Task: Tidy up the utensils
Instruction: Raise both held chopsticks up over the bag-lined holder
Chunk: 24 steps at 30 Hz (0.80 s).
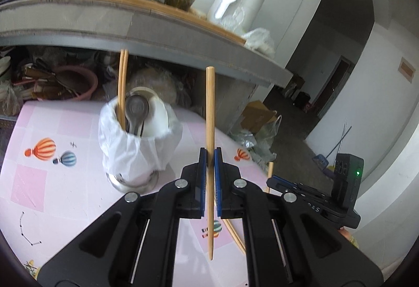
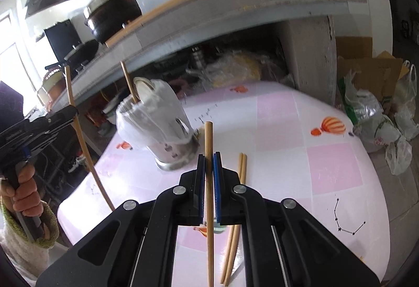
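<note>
Left wrist view: each hand-held gripper (image 1: pixel 210 153) (image 2: pixel 209 156) clamps one pale wooden chopstick (image 1: pixel 209 109) (image 2: pixel 208 140) above the pink balloon-print surface (image 1: pixel 52 195), kitchen shelf (image 1: pixel 183 33) behind.

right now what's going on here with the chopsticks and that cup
A person is sorting utensils with a handheld gripper in each hand. The left gripper is shut on one chopstick, and the right gripper is shut on another chopstick, both held roughly upright above the pink table. The bag-lined metal holder already has chopsticks and a spoon in it. A loose pair of chopsticks still lies on the table.
</note>
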Motion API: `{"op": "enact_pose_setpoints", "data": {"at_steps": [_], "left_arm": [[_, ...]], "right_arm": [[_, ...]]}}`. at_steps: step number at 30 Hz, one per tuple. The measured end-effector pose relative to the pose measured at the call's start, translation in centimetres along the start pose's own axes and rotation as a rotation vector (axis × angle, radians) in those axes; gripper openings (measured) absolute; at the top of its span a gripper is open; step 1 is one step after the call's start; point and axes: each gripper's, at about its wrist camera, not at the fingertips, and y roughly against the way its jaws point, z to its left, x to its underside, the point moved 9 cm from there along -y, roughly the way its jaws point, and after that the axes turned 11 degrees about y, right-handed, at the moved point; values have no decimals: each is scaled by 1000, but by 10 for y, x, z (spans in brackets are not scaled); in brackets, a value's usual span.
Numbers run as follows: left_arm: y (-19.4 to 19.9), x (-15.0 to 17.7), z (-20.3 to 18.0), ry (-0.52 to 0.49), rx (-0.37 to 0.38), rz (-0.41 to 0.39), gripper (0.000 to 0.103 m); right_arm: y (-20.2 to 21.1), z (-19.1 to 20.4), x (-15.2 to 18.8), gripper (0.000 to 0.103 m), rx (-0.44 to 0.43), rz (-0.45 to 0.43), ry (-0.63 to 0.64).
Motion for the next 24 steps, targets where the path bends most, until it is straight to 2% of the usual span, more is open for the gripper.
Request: {"op": "enact_pose_setpoints", "data": {"at_steps": [13, 24], "left_arm": [[28, -53, -18, -24, 16, -112, 5], [36, -103, -27, -54, -17, -220, 5]], "right_arm": [[34, 15, -41, 6, -46, -112, 19], [37, 33, -55, 6, -117, -140, 34]]}}
